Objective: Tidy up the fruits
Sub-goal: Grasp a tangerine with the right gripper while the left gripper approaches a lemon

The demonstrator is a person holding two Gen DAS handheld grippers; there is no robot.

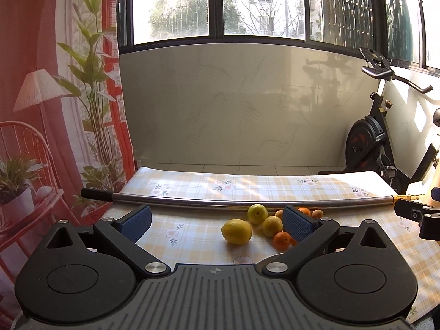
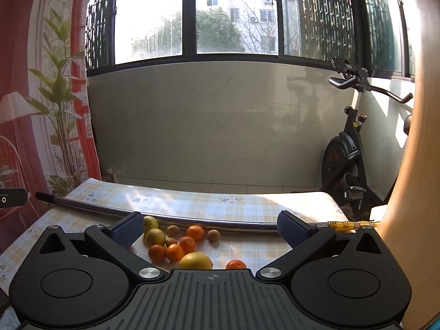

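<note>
Both tongs are spread wide and empty: left tongs, right tongs. Nothing gripped yet.

The fruit is loose on the bench, lower centre in both views, just in front of the metal pole that lies across the checked cloth. The big lemon sits nearest your left tongs, with a yellow-green apple and a second yellowish fruit behind it. The mandarins cluster together, several touching; one stray mandarin sits apart at lower centre of the right view. Small brown fruits, probably kiwis, lie near the pole.

Risks, my read:
- Everything is round, on a slick cloth. Nudge one with a pad and it will likely roll, maybe scatter its neighbours.
- The cluster is tight, so closing on one mandarin may pinch or shove the next.
- No bowl or tray is visible, so the destination is unclear.
- The pole blocks an approach from behind.

Pose: both tongs are held low and roughly level, pointing across the bench toward the window. Your right tongs' tip shows at the right edge of the left view.
</note>
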